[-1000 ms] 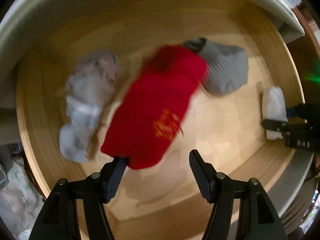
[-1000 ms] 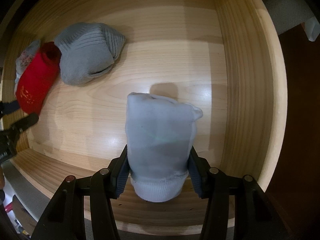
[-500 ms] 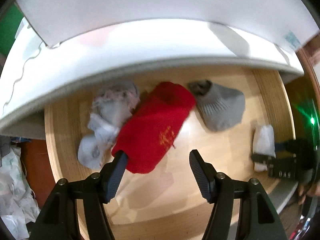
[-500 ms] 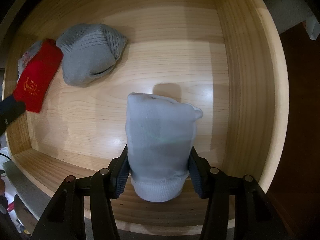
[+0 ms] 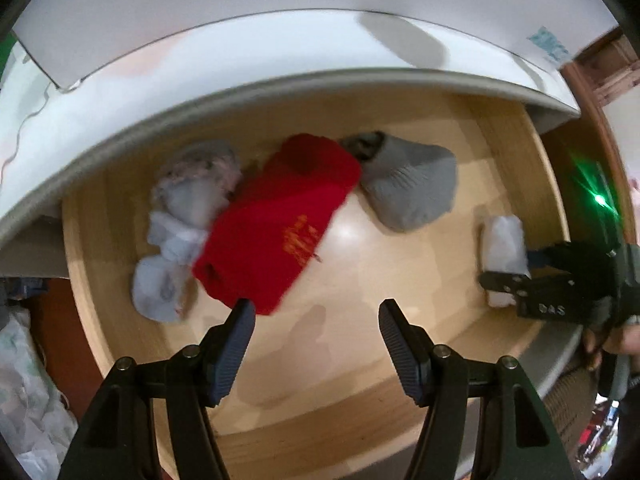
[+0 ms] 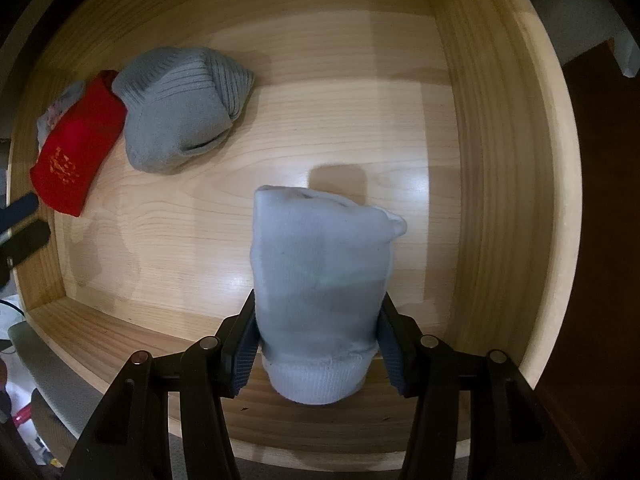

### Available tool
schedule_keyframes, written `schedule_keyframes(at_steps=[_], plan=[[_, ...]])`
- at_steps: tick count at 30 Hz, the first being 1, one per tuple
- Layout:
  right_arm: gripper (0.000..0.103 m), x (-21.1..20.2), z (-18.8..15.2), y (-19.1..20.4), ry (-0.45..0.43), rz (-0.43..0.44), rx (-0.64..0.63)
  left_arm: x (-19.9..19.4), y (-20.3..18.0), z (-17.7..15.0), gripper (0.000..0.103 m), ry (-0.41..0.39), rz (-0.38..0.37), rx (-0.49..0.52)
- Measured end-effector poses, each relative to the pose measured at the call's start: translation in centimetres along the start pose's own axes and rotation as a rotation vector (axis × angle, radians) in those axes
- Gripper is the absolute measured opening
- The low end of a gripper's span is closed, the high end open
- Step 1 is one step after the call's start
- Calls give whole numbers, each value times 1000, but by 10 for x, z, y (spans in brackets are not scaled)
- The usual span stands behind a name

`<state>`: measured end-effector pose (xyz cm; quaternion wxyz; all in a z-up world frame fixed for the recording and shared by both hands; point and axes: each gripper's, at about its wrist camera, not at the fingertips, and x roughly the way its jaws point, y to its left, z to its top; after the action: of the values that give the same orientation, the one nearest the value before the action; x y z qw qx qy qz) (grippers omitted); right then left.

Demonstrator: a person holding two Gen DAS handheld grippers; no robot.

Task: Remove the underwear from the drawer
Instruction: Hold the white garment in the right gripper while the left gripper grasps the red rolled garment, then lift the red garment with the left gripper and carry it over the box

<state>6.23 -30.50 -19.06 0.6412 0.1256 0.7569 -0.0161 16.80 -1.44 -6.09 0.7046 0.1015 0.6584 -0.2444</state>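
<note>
The right tool (image 6: 318, 344) pinched a pale roll (image 6: 320, 280) for lifting from the drawer (image 6: 500, 120); the left tool (image 5: 316, 344) hung spread, empty, above a red roll (image 5: 280, 224).

Both wrist views look steeply down into the wooden drawer (image 6: 500, 120). The left view sits higher, taking in the white top (image 5: 280, 52) above it; the right sits close. Both share the red bundle (image 5: 276, 220) and grey bundle (image 6: 180, 108).

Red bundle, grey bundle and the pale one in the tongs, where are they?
red bundle (image 5: 276, 224), left wrist view, middle of its top.
grey bundle (image 6: 176, 116), right wrist view, its smooth middle.
pale bundle (image 6: 320, 280), right wrist view, centre of its body.
</note>
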Motion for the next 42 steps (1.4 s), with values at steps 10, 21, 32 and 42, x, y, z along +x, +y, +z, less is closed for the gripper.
schedule_keyframes(at_steps=[10,21,32,42], plan=[[50,0,0,0,0,0,0,-12,3,27,66,-115,47,15],[50,0,0,-1,1,2,3,20,7,42,70,-100,100,79],[50,1,0,-2,0,7,2,44,-10,44,72,19,99,74],[50,-2,-1,-6,-2,22,6,45,-15,30,51,108,131,32]])
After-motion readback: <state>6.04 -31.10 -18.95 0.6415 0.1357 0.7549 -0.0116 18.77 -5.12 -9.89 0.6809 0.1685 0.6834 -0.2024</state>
